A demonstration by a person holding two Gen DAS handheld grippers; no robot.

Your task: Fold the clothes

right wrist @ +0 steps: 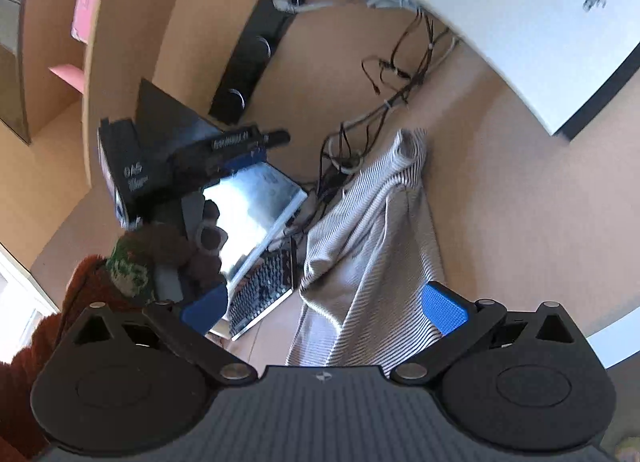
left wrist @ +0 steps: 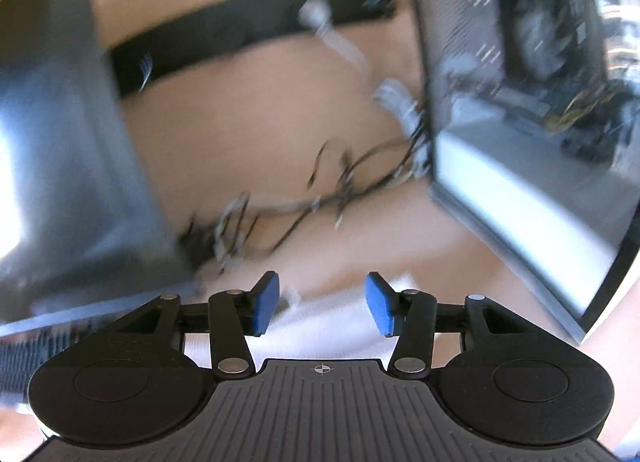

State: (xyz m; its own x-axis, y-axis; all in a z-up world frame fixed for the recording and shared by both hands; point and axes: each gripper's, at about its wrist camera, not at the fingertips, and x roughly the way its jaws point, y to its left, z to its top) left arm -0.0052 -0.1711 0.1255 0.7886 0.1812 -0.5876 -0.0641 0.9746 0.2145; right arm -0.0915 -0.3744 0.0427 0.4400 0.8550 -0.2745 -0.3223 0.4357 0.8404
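While the left wrist view is blurring badly, left gripper is showing parted blue pads, nothing between, pale cloth just beyond. Right view is giving more: striped garment lying crumpled on the tan desk, right gripper spread wide over its near edge, keyboard left.

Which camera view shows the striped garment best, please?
The right wrist view. There the striped garment lies bunched on the desk, sharp and almost whole, between the open fingers of the right gripper. The left wrist view is blurred and shows only a pale strip of it behind the open left gripper.
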